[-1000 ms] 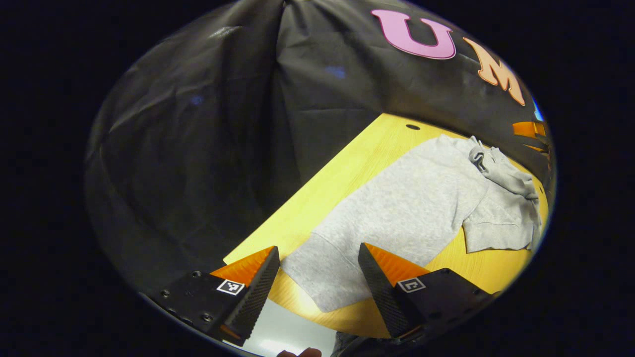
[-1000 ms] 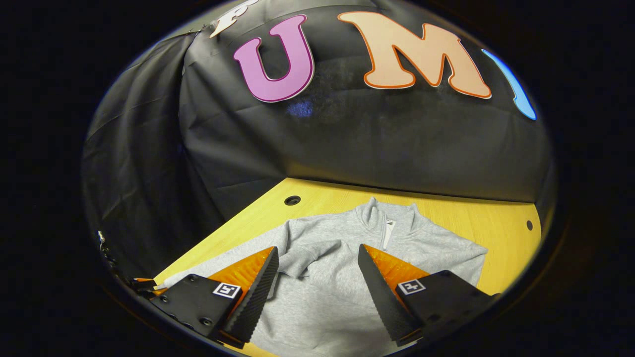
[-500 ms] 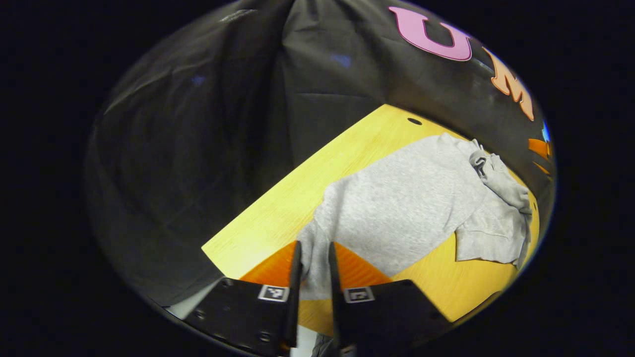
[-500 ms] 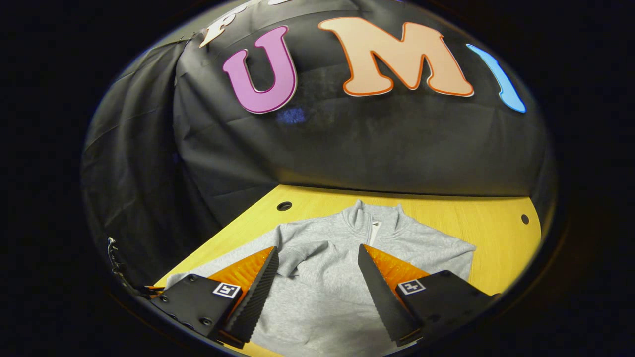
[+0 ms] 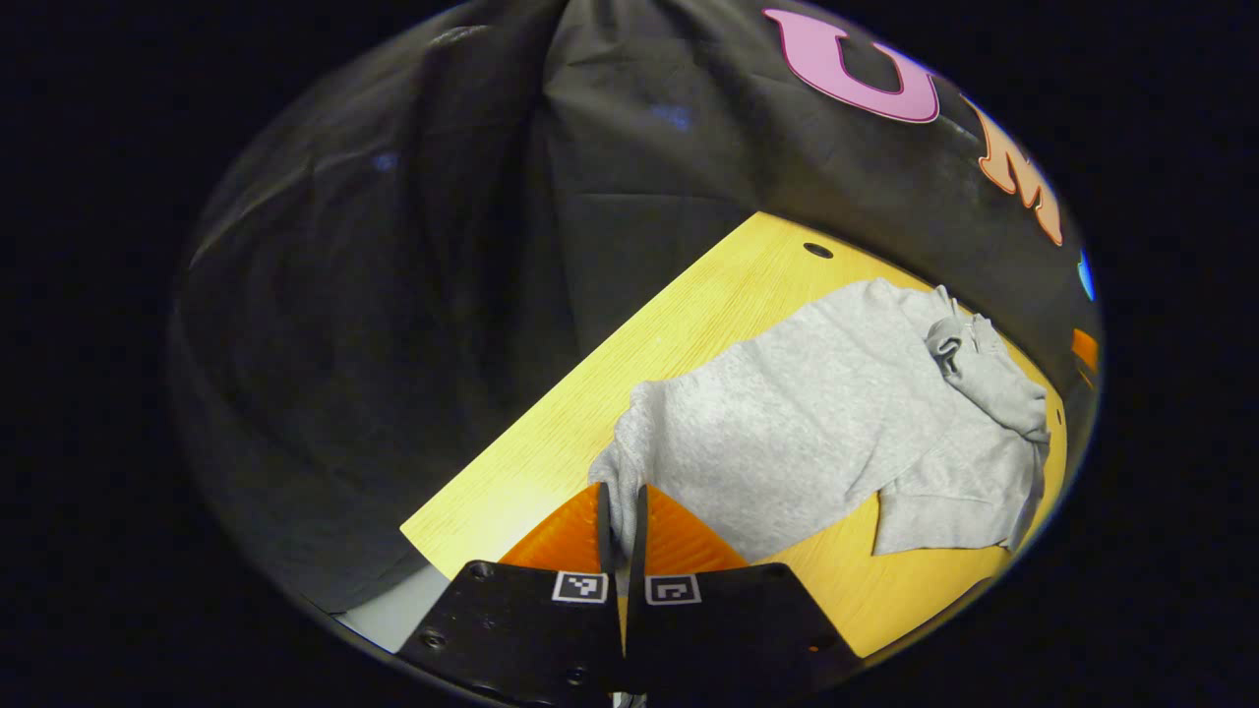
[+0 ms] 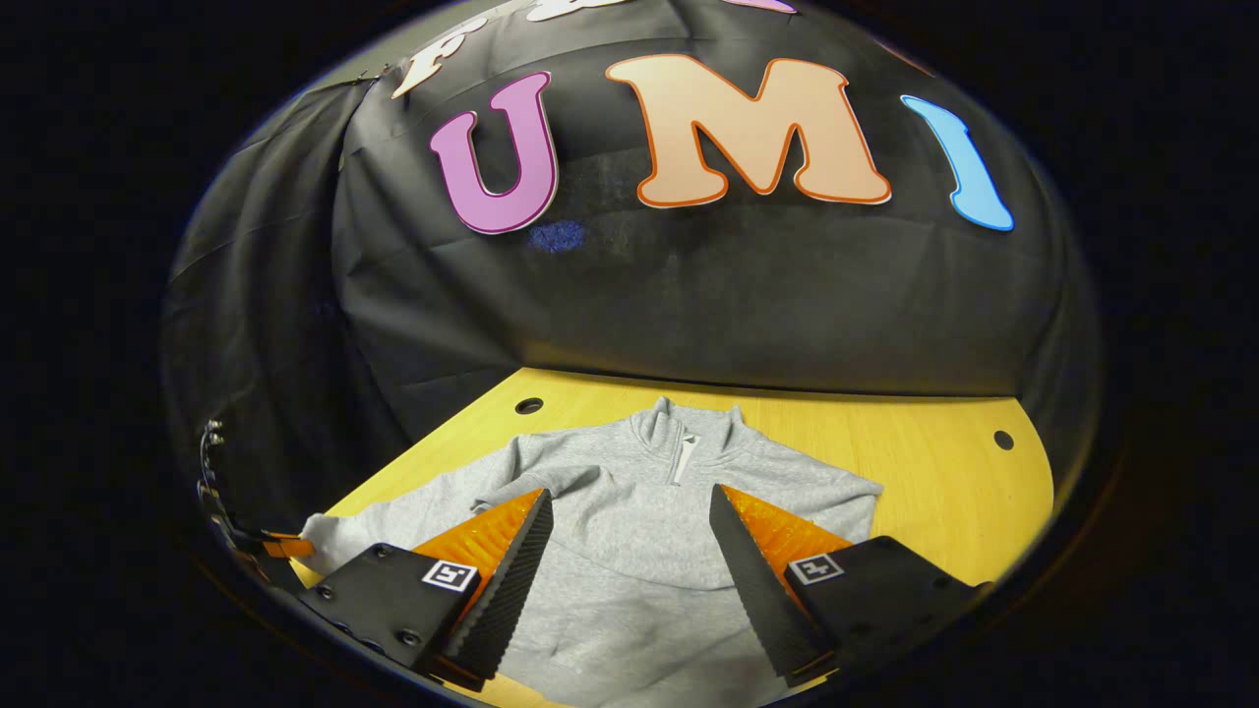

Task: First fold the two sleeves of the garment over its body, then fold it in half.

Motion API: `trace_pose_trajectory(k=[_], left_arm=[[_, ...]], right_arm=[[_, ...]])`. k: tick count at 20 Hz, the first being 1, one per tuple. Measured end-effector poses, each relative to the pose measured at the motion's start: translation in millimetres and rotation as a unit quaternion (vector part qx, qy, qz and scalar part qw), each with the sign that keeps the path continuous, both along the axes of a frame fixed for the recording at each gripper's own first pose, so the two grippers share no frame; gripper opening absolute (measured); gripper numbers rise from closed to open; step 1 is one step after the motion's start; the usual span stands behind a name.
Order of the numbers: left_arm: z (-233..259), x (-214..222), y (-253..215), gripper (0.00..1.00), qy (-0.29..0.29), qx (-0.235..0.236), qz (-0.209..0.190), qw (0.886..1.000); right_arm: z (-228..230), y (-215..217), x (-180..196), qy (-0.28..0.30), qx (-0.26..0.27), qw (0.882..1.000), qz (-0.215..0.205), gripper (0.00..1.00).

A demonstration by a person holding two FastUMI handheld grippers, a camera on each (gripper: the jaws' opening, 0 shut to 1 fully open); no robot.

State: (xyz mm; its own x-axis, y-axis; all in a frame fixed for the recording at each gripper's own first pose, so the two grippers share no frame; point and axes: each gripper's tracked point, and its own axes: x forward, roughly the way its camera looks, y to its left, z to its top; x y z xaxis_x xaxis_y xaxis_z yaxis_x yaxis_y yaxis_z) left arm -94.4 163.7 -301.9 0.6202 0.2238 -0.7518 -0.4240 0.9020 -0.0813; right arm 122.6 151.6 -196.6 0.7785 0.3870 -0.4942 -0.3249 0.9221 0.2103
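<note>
Left gripper view, bottom centre: left gripper (image 5: pixel 622 521) has both fingers pinched tight on the cuff end of a sleeve (image 5: pixel 622 472), cloth squeezed in the thin slit between them.
Garment, same view: grey sweatshirt (image 5: pixel 807 413) lies across the yellow table (image 5: pixel 629 354), running from lower centre up to the right, collar bunched at the far right. Other sleeve (image 5: pixel 944 501) lies lower right, already turned in against the body as far as I can tell.
Right gripper view, bottom centre: right gripper (image 6: pixel 629 570) has its fingers wide apart, holding nothing, hovering over the sweatshirt's chest.
Garment, this view: sweatshirt (image 6: pixel 639 531) sits in the lower middle, zip collar (image 6: pixel 687 447) pointing to the top of the frame, held sleeve stretching to the lower left.
Step in hand: looks like the sleeve fold, cuff just grabbed.
Next move: I'd say lift the cuff a bit and carry it across onto the chest, keeping the body flat so it doesn't drag along, then let go.
</note>
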Motion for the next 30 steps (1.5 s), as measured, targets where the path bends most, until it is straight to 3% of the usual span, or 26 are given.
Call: trace_pose_trajectory(k=[6,16,22,30], left_arm=[[47.2,74.3,-20.0,0.00,-0.054,0.006,-0.041,0.998],[97.0,172.5,-103.5,0.00,-0.117,-0.003,-0.137,0.984],[134.9,225.1,-183.2,0.00,-0.162,-0.020,-0.195,0.967],[175.1,269.9,-309.6,0.00,-0.196,-0.023,-0.292,0.936]], right_arm=[[2.4,-26.7,-24.1,-0.002,-0.013,1.000,-0.002,0.96],[4.2,-83.3,-59.2,-0.001,-0.032,0.999,-0.029,0.96],[-0.3,-114.0,-88.9,0.010,-0.038,0.998,-0.046,0.99],[-5.3,-173.3,-124.3,0.024,-0.042,0.994,-0.094,0.99]])
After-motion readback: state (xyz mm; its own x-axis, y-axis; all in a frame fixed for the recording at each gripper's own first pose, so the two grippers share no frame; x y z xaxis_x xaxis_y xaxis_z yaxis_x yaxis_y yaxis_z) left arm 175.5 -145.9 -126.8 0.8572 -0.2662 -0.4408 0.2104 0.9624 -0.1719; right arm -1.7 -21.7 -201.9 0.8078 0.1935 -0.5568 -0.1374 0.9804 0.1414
